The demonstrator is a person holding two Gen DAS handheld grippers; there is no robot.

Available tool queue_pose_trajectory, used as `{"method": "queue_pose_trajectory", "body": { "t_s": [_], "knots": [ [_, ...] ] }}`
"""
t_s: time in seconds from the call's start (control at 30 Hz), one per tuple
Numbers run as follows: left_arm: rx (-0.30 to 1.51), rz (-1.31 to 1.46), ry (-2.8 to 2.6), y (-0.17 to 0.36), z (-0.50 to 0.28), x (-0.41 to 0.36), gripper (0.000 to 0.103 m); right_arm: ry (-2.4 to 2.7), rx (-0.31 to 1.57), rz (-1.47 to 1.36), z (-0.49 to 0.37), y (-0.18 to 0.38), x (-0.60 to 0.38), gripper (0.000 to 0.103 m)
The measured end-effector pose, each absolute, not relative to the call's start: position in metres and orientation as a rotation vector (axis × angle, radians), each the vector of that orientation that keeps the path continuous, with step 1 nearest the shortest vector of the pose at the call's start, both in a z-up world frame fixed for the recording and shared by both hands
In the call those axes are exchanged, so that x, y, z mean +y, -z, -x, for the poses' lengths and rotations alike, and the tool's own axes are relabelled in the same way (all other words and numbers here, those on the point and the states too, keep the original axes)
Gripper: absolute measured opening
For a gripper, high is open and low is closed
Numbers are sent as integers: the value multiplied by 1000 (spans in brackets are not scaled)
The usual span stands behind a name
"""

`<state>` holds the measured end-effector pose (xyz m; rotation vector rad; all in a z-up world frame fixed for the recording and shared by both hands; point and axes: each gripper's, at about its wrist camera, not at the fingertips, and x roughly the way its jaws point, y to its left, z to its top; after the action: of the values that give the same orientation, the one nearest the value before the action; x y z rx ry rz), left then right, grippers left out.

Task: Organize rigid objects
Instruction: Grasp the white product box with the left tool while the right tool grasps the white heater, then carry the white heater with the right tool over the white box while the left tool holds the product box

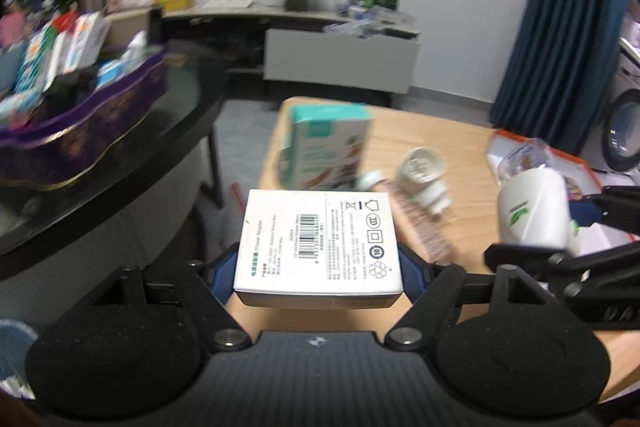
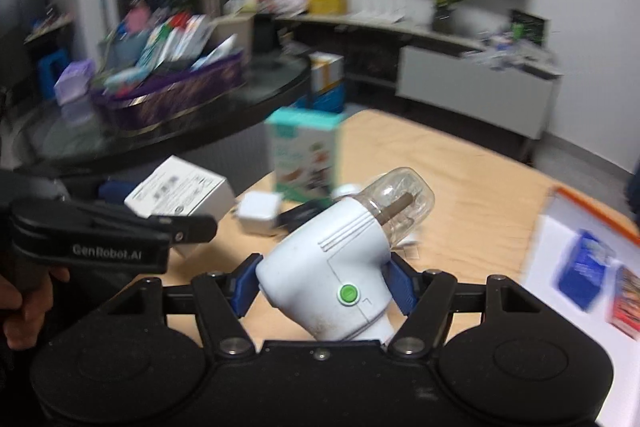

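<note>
My left gripper (image 1: pixel 318 267) is shut on a white power-adapter box (image 1: pixel 318 239) with a barcode label, and holds it above the near-left corner of the wooden table (image 1: pixel 440 135). My right gripper (image 2: pixel 324 283) is shut on a white plug-in device (image 2: pixel 320 267) with a green button and a clear bottle on its front end. Both blue pads press on its body. The two held things hang side by side; the right wrist view shows the box (image 2: pixel 180 193) in the left gripper (image 2: pixel 148 207) to the left. The device (image 1: pixel 532 211) shows at the right of the left wrist view.
A teal-topped carton (image 1: pixel 328 147) stands at the table's far left. A clear cup (image 1: pixel 422 165), a small white charger (image 2: pixel 258 213) and a pink patterned pack (image 1: pixel 420 227) lie near it. An orange-rimmed tray (image 2: pixel 560 195) sits right. A purple basket (image 1: pixel 100 131) of boxes stands on the black glass table.
</note>
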<state>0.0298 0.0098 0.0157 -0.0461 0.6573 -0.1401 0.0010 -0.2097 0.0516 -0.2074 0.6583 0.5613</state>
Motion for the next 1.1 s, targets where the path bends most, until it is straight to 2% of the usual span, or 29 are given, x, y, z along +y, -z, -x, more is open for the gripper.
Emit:
{"method": "queue_pose_trajectory", "body": {
  "t_s": [0.33, 0.67, 1.1],
  "knots": [
    [626, 13, 379, -50, -42, -91, 79, -289, 600, 89, 19, -96, -332, 78],
    [575, -88, 542, -73, -56, -196, 79, -133, 596, -46, 25, -103, -424, 78],
    [588, -68, 519, -64, -60, -217, 79, -108, 623, -123, 14, -89, -451, 78]
  ]
}}
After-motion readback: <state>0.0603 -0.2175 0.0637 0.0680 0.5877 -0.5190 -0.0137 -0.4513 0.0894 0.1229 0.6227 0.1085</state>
